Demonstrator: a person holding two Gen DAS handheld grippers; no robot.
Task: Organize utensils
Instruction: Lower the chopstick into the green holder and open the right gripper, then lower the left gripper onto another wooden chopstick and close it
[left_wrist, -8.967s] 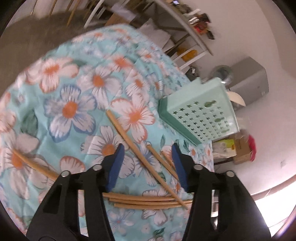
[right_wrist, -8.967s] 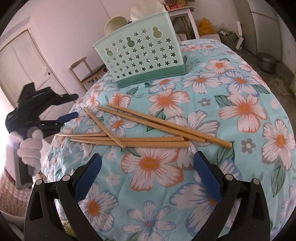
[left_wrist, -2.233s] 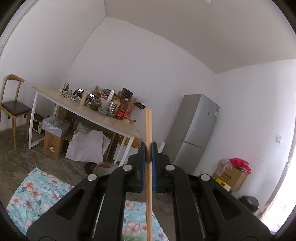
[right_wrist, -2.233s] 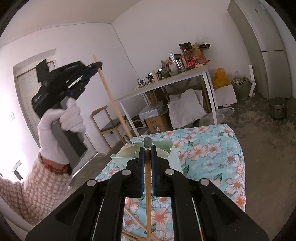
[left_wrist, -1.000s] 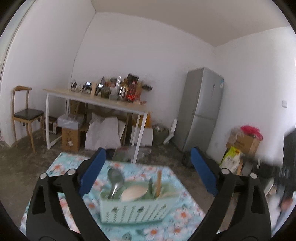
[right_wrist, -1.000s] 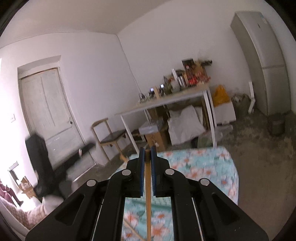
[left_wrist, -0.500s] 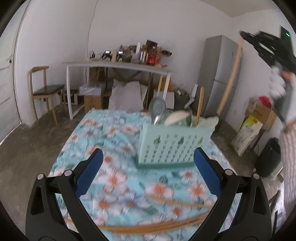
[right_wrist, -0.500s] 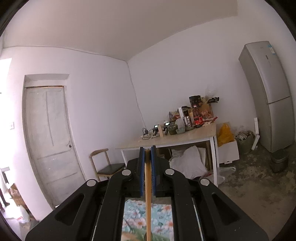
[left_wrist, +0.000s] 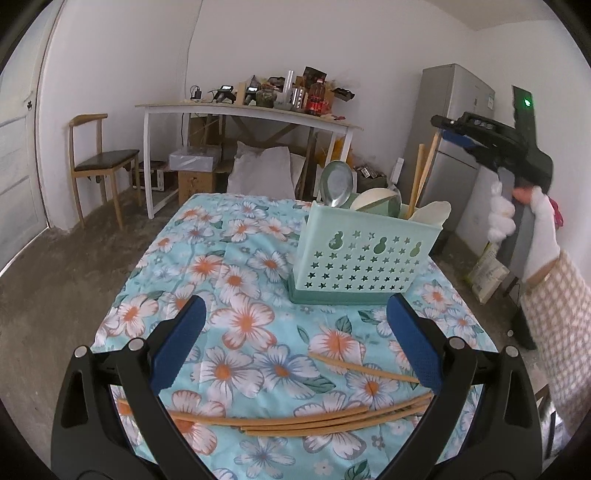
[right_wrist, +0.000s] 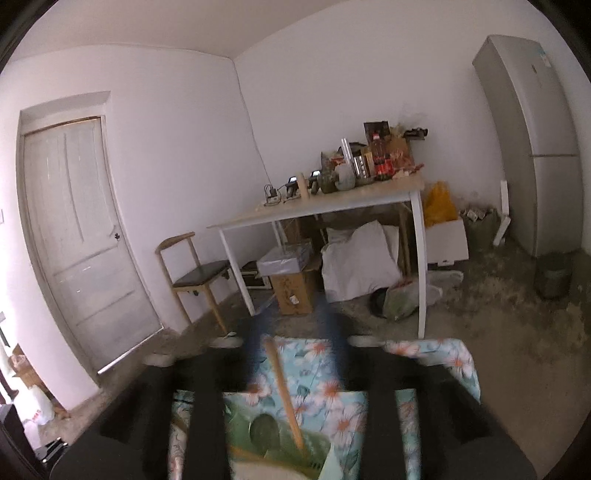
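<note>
**Chopstick dropping into caddy, 4 left on cloth**

We see the left gripper (left_wrist: 295, 347) hanging low over the flowered cloth (left_wrist: 236, 280), its jaws wide apart with nothing between the blue pads (left_wrist: 181, 343). Under it lie 4 loose chopsticks (left_wrist: 291, 419): 3 bundled in a shallow curve across the near edge, touching one another, and 1 just beyond them, angled toward the right pad.

The green caddy (left_wrist: 365, 266) stands upright farther back on the cloth, well apart from the loose sticks. In it we count a metal spoon (left_wrist: 336, 182), a pale ladle (left_wrist: 376, 199), a cream scoop at the right end, and 2 chopsticks (left_wrist: 419, 177) standing at the right side, leaning slightly.

The right gripper (left_wrist: 448, 127) is above the caddy's right end, held by a white-gloved hand (left_wrist: 524, 214) with a checked sleeve. Its jaws are opening. In the right wrist view the right gripper (right_wrist: 295, 332) is badly blurred; a chopstick (right_wrist: 284, 391) sits between the fingers, tilted, its lower end down in the caddy (right_wrist: 266, 428). The pads no longer seem to press on it, though the blur leaves us unsure.
</note>
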